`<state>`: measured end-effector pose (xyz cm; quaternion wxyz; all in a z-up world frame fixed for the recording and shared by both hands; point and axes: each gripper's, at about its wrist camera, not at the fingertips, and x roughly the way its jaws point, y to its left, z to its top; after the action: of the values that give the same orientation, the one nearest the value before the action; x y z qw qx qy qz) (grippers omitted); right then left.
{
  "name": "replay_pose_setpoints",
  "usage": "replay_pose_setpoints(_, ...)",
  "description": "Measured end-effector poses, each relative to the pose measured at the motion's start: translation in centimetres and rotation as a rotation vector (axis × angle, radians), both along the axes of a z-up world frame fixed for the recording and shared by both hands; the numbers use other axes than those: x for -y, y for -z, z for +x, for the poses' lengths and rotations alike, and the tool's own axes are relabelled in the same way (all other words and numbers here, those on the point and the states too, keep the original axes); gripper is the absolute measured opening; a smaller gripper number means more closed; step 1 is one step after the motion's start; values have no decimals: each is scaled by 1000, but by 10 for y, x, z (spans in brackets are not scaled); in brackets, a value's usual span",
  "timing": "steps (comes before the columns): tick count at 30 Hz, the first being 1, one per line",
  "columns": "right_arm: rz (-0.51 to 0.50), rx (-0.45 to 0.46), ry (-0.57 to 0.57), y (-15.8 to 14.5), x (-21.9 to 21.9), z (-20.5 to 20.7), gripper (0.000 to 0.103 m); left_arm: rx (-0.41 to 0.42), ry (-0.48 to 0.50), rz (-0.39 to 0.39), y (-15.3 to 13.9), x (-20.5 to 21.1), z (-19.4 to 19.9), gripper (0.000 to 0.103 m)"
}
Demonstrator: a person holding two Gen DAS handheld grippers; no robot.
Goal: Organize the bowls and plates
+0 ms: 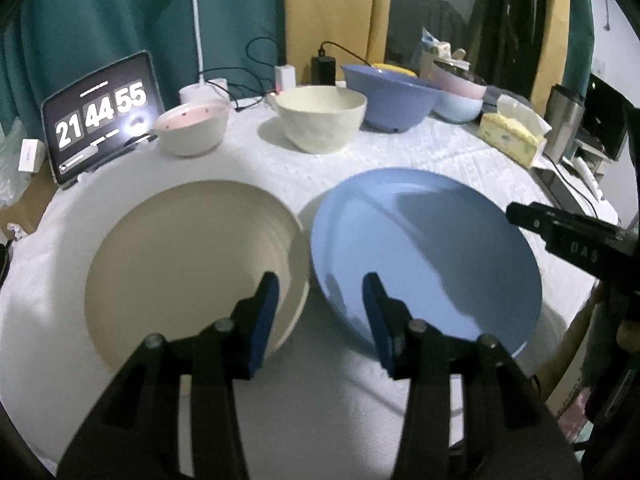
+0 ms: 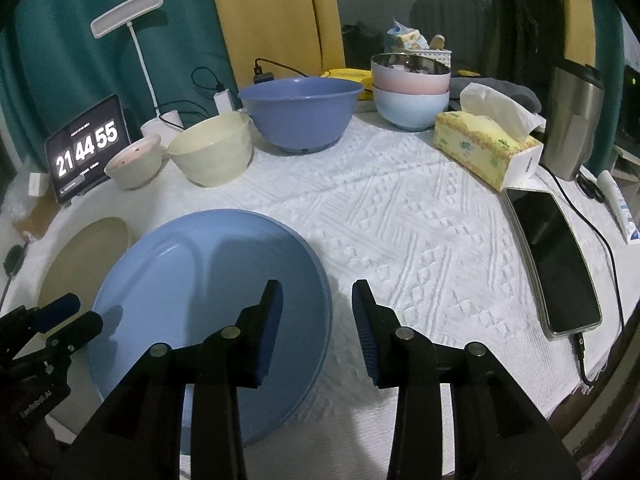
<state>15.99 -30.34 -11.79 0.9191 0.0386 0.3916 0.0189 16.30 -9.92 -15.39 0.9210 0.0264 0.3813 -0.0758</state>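
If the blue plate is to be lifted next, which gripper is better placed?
Probably right: the right gripper, open, straddles the blue plate rim. The left gripper hangs between it and the beige plate.

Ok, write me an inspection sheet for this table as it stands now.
Surface: white textured cloth covering the table.
Job's things: blue plate and beige plate lie side by side in front; behind, pink-lined bowl, cream bowl, blue bowl, and a pink bowl nested in a pale blue one.
Clutter: tissue box, phone, clock tablet, lamp, steel tumbler, tube.
Grippers: left claw and right claw both open, empty.
Cables: one plugged into the phone; more behind the bowls.
Surroundings: teal and yellow curtains.
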Motion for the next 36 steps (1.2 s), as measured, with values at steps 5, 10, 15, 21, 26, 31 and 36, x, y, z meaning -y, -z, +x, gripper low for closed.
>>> replay_pose_setpoints(5,-10,3,-10,-4,-8,1,38,9,-15,-19,-3,-8,0,45)
replay_pose_setpoints(10,-19,4,-24,-8,-18,3,38,20,-26,-34,-5,-16,-1,45)
replay_pose_setpoints(15,-29,3,-41,-11,-30,5,38,30,-40,-44,-7,-25,-2,45)
replay_pose_setpoints(21,-39,4,-64,-13,-41,8,38,41,-61,-58,-10,-38,-1,45)
replay_pose_setpoints(26,-47,4,-80,-15,-52,12,38,52,-78,-69,-13,-46,0,45)
replay_pose_setpoints(31,-55,3,-93,-15,-61,16,38,56,-96,-83,-14,-55,1,46)
replay_pose_setpoints(36,-65,-1,-105,-16,-69,20,38,57,-114,-93,-14,-64,3,46)
